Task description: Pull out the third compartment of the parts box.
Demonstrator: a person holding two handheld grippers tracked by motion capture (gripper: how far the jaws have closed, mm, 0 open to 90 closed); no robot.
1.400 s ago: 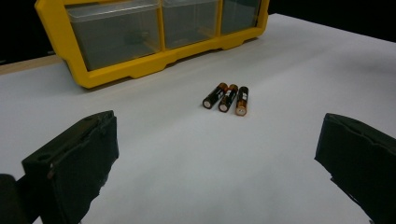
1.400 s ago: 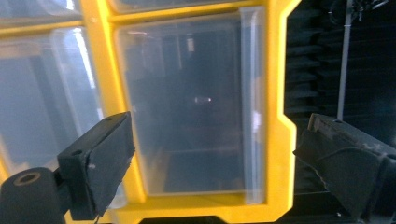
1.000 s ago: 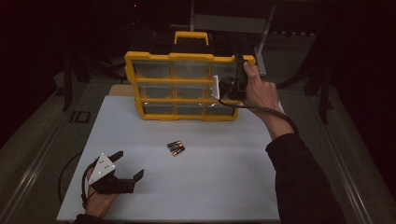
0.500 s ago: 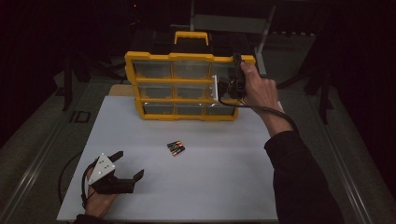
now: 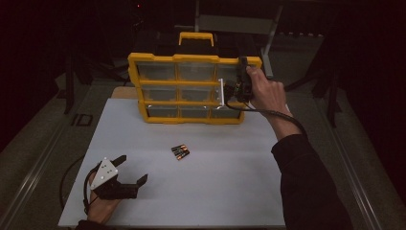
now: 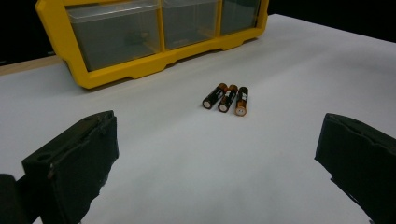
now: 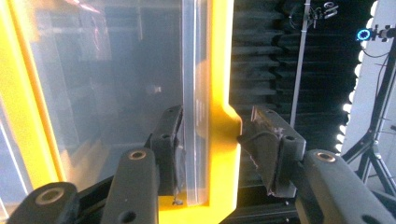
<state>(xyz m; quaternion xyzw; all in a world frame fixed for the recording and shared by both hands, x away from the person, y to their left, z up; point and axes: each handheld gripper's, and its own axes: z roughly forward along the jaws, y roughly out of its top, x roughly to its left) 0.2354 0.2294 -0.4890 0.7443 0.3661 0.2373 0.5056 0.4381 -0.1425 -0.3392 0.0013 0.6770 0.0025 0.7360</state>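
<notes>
Now your right gripper (image 7: pixel 210 140) is up at the right edge of the yellow box (image 5: pixel 194 58), and its jaws have just been closing. The clear lid and yellow rim of the box sit between them: one jaw presses on the clear side and the other touches the yellow side, so they are clamped on that edge. From above, your right hand (image 5: pixel 265 91) is at the box's top right corner.

That box stands up on its edge at the far side of the white counter (image 5: pixel 230 191), with a yellow handle on top. It has nine little see-through bins in three rows. You can see a small dark bit inside a bottom bin, but it is too blurry to tell what it is. The other bins look grey and foggy.

Three batteries (image 6: pixel 226 98) lie side by side on the counter, a little in front of the box and not touching it.

Your left gripper (image 5: pixel 125 172) rests low on the counter, well away from the box. Its jaws are wide apart with nothing between them.
</notes>
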